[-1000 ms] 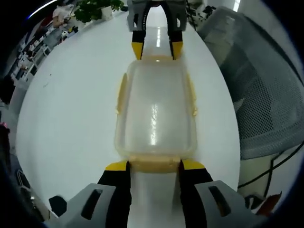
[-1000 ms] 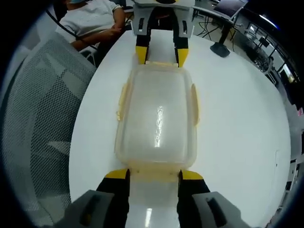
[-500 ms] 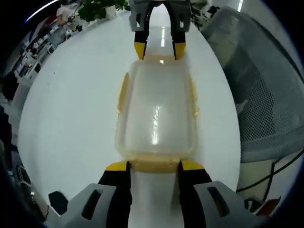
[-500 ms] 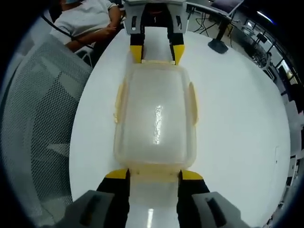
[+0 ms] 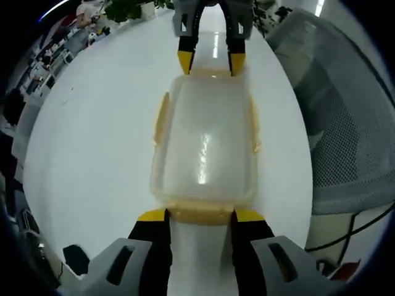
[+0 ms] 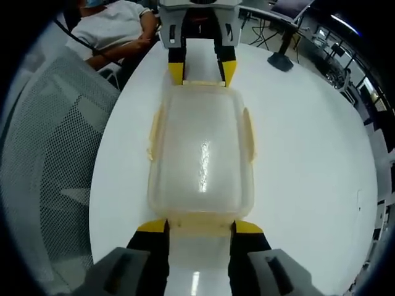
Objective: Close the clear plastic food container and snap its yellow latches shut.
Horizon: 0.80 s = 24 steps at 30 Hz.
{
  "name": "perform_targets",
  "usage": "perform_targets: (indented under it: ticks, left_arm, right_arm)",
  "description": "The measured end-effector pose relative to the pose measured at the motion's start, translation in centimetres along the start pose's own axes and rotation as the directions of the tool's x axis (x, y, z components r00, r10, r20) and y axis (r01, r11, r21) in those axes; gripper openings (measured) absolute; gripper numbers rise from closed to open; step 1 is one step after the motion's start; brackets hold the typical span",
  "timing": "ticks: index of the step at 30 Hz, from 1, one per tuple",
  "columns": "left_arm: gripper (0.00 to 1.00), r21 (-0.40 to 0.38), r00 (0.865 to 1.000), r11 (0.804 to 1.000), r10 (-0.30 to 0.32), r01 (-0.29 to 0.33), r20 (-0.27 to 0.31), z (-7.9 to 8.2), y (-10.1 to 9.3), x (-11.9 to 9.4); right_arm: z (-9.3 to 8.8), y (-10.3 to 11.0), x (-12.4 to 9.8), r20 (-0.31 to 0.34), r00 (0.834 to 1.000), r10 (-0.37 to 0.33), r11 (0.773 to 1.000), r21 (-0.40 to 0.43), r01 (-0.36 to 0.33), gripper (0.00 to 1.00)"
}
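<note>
A clear plastic container [image 5: 203,142] with its lid on lies lengthwise on the white round table [image 5: 92,142]. Yellow latches [image 5: 160,117] run along its long sides, and one sits at each short end. My left gripper [image 5: 200,216] stands open, and the near end latch [image 5: 200,214] fills the gap between its yellow fingertips. At the far end my right gripper [image 5: 210,61] straddles the opposite latch. In the right gripper view the same container [image 6: 200,154] lies between my open right gripper [image 6: 199,227] and the left gripper [image 6: 199,73].
A grey mesh chair [image 5: 345,123] stands close to the table's edge, seen again as the chair [image 6: 43,154]. A person in a white shirt [image 6: 117,31] sits behind the table. A black stand base [image 6: 281,60] rests on the far part of the table.
Both views have shifted slightly with the hands. The container has stayed in place, and both pairs of jaws keep the same spread at its ends.
</note>
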State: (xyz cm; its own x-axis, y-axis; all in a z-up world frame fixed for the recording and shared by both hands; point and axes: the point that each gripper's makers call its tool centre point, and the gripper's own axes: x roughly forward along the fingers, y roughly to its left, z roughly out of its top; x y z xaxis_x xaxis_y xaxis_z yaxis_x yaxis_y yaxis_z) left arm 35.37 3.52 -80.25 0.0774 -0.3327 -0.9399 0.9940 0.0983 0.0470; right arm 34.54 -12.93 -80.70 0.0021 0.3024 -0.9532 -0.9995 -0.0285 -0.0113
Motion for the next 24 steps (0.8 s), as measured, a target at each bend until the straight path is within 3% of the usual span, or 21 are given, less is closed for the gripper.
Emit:
perform_targets:
  ticks: [9,24]
  left_arm:
    - [0.35,-0.012,1.000,1.000,-0.002,0.002,0.004,0.1,-0.3,0.0]
    - [0.35,0.005,1.000,1.000,0.007,-0.007,-0.012,0.7,0.6,-1.9]
  right_arm:
    - [-0.1,-0.1,-0.3,0.003,1.000,0.001,1.000,0.004,-0.001,0.34]
    - [0.5,-0.6,-1.8,0.026,1.000,-0.017,1.000,0.009,0.017,0.34]
